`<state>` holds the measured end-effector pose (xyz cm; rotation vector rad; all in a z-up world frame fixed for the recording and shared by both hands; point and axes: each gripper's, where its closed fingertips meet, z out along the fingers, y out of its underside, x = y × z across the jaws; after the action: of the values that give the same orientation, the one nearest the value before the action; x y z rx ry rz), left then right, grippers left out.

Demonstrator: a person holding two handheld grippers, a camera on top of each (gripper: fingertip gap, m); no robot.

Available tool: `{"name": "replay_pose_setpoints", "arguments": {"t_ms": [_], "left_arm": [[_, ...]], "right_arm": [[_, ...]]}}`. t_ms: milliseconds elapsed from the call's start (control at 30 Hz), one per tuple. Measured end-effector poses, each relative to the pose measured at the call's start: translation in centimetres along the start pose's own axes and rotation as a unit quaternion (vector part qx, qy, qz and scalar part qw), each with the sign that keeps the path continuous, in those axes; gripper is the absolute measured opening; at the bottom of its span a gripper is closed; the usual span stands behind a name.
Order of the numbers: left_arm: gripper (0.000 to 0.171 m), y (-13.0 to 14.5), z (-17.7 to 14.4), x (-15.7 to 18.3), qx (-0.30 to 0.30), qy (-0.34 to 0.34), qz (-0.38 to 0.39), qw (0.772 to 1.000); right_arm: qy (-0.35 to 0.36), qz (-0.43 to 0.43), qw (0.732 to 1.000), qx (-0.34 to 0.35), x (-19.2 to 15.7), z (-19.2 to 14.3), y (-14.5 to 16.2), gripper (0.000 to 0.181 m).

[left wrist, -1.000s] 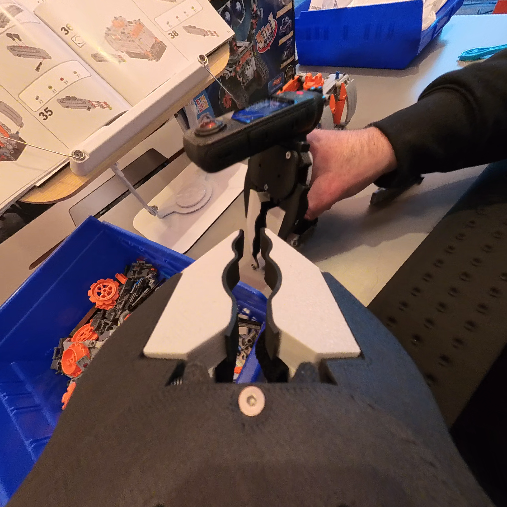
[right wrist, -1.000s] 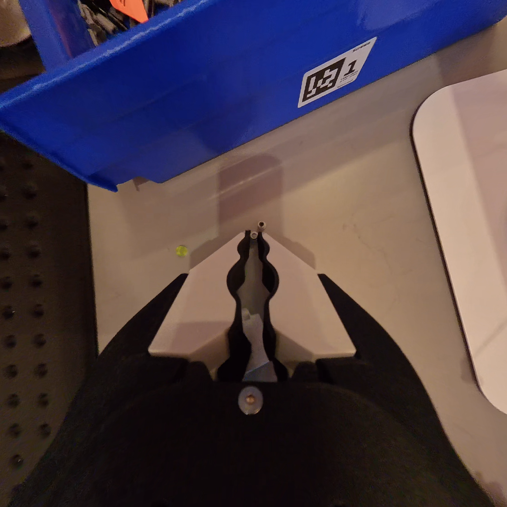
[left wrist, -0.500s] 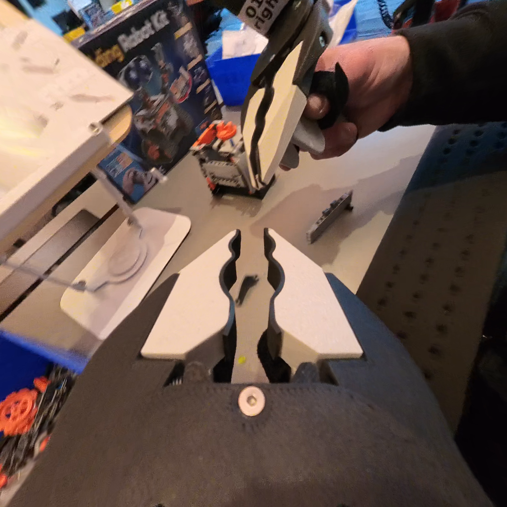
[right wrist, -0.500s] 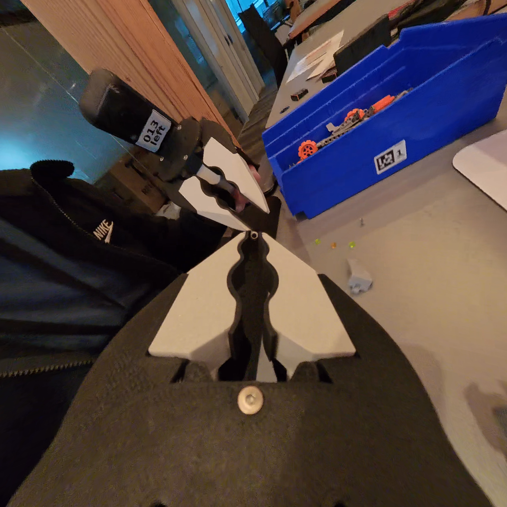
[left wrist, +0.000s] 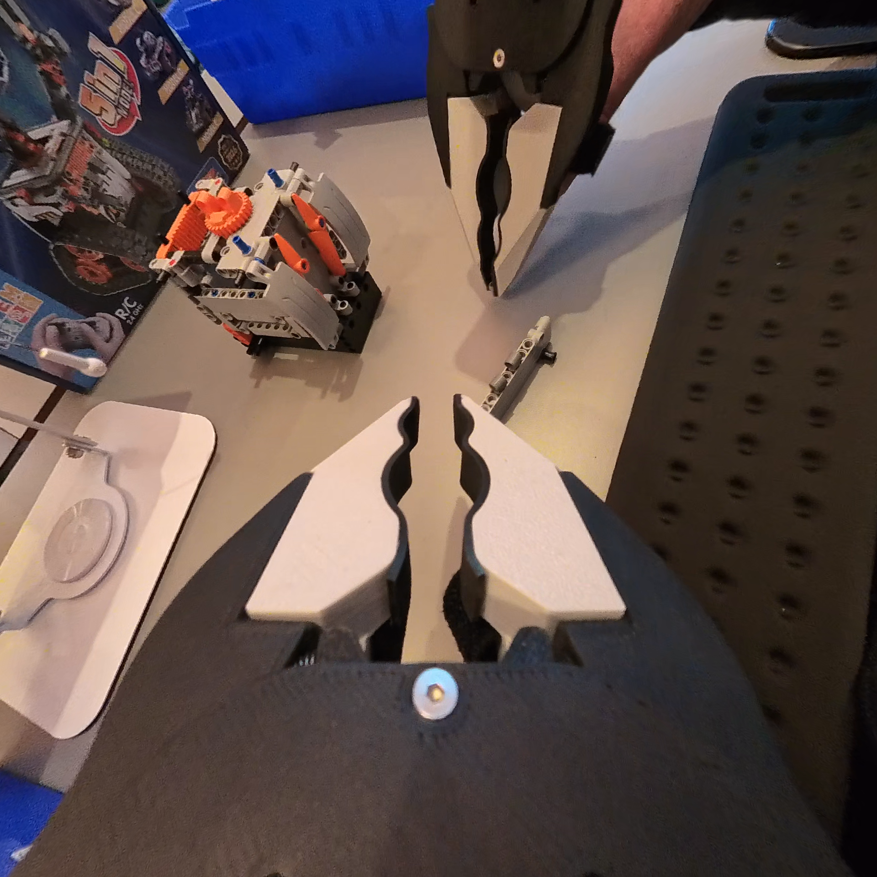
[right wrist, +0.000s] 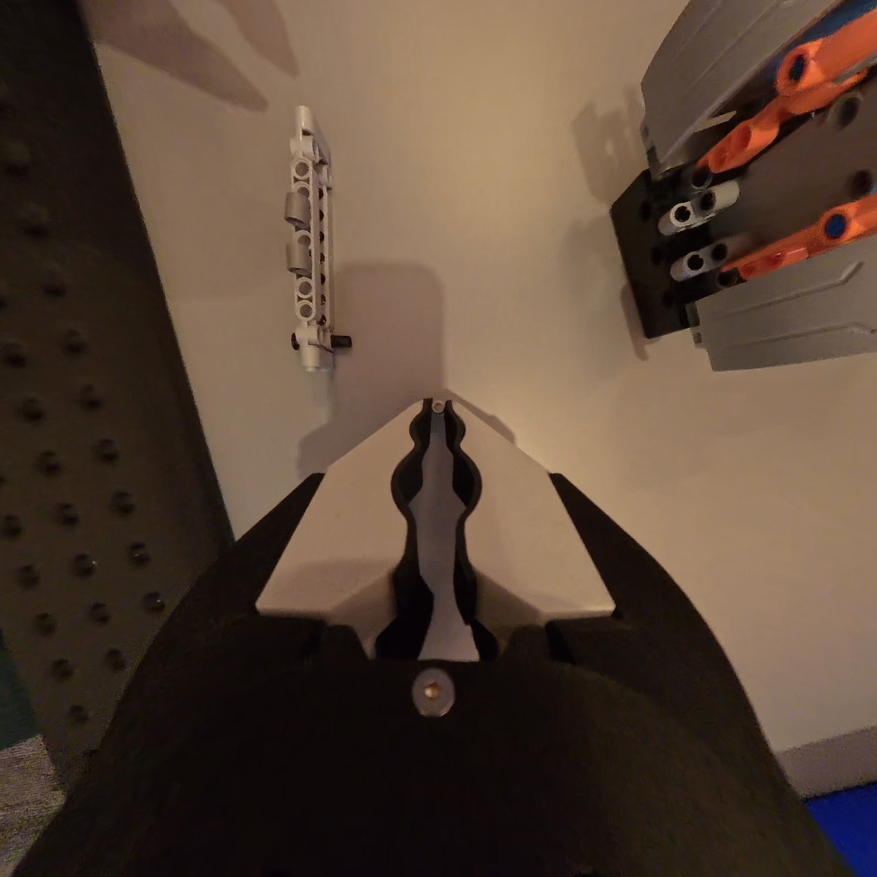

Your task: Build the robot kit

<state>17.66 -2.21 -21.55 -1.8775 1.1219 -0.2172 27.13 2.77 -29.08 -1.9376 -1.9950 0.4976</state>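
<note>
My right gripper (right wrist: 437,404) is shut on a small grey pin (right wrist: 437,405) held at its very tips, pointing down at the table. A grey beam assembly (right wrist: 311,237) lies to its left and the grey, black and orange brick model (right wrist: 759,213) to its right. In the left wrist view the right gripper (left wrist: 491,284) hangs tip-down above the table between the model (left wrist: 270,265) and the beam assembly (left wrist: 519,368). My left gripper (left wrist: 435,403) is open a little and empty, low over the table, just short of the beam's near end.
A black perforated mat (left wrist: 759,379) covers the table's right side and also shows in the right wrist view (right wrist: 71,379). The kit's printed box (left wrist: 85,190) and a blue bin (left wrist: 308,52) stand behind the model. A white stand base (left wrist: 109,545) lies at left. The grippers' ends are close to 15 cm from one another.
Both grippers swung away from the blue parts bin to the table by the model. The right gripper kept the pin, lifted, then turned tip-down between beam and model.
</note>
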Motion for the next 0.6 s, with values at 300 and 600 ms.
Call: {"name": "replay_pose_setpoints", "arguments": {"t_ms": [300,600], "left_arm": [[0.012,0.5,1.0,0.4,-0.014,0.021,-0.007,1.000],[0.013,-0.3,2.2,0.8,-0.024,0.054,-0.002,0.998]], "right_arm": [[-0.004,-0.011,1.000,0.022,-0.4,0.4,0.0,0.007],[-0.011,0.039,0.995,0.093,0.0,-0.1,-0.1,0.014]]}}
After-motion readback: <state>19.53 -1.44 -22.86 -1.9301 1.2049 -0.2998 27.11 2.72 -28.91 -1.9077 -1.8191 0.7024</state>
